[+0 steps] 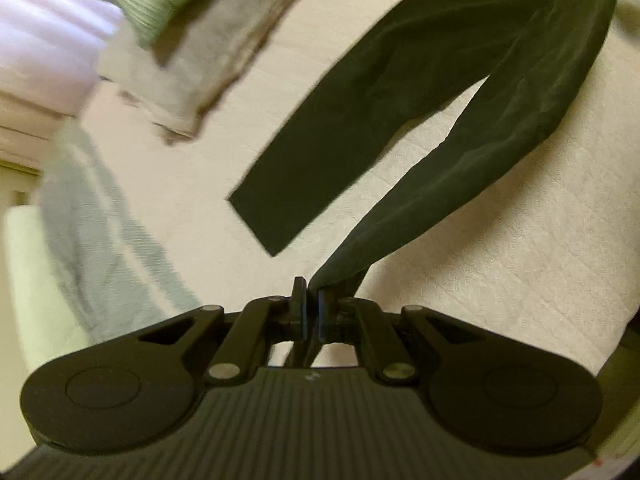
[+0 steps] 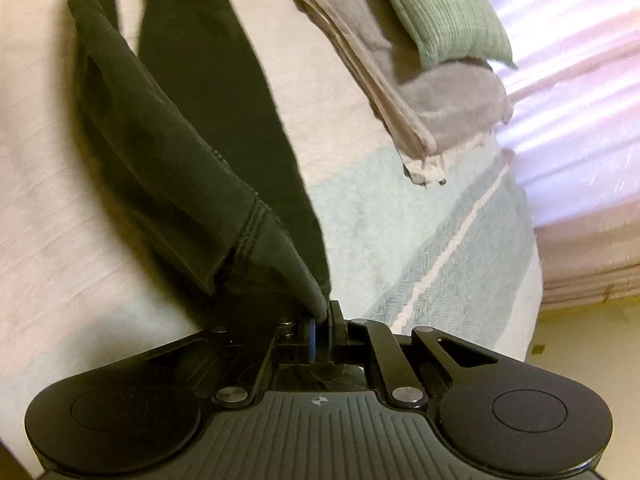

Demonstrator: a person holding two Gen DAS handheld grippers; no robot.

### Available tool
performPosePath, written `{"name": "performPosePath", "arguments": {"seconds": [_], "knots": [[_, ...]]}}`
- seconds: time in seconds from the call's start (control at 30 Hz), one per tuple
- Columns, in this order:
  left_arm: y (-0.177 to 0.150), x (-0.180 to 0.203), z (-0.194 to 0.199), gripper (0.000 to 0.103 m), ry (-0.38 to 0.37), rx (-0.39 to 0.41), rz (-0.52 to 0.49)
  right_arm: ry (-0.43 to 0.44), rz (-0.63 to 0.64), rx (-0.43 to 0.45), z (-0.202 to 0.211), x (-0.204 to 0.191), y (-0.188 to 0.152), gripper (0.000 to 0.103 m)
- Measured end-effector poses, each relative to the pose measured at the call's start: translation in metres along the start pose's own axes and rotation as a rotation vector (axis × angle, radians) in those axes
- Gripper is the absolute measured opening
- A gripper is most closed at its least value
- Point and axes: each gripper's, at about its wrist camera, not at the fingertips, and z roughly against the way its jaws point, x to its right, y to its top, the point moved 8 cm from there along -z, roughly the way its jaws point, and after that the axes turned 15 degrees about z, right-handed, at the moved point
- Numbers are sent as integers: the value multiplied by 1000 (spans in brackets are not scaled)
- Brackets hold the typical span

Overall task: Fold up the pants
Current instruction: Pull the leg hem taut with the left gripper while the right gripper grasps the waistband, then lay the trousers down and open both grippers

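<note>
Both the left gripper and right gripper were clenched on the dark pants, half lifted off the bed; keeping both corners level and taut would likely give a clean fold.

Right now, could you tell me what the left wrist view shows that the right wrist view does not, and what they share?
Only the left wrist view shows the free pant leg's hem lying flat on the bed, and the left gripper shut on the other leg's end.

Only the right wrist view shows the stitched waistband bunched at the right gripper, which is shut on it.

Both show the dark pants, the cream bedcover, the striped blue-grey blanket, the folded beige clothes and the green ribbed cushion.
</note>
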Motion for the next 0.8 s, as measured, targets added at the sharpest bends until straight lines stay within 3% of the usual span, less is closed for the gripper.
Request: {"name": "performPosePath", "arguments": {"seconds": [0.1,0.23,0.4,0.63,0.7,0.73,0.77,0.8], "knots": [[23,-16,-31,4,-67,-61,-42,15,-13,-23,-24,19,4,2],[60,-40,-62,4,-87,-96,-74,61,-43,-34,-62,38,4,2],[110,-66,-107,5,-77,-111,-70,158,-89,-39,-119,47,0,2],[165,-91,-177,7,-31,-143,36,233,-186,-49,-191,53,-3,3],[177,-96,-196,12,-2,-146,68,233,-212,-55,-205,55,-3,10],[183,-97,-206,14,24,-147,82,216,-219,-59,-207,56,-2,19],[187,-98,-214,16,41,-153,81,189,-226,-70,-211,57,-3,37],[190,-97,-220,18,61,-155,69,152,-239,-84,-212,61,-5,45]]}}
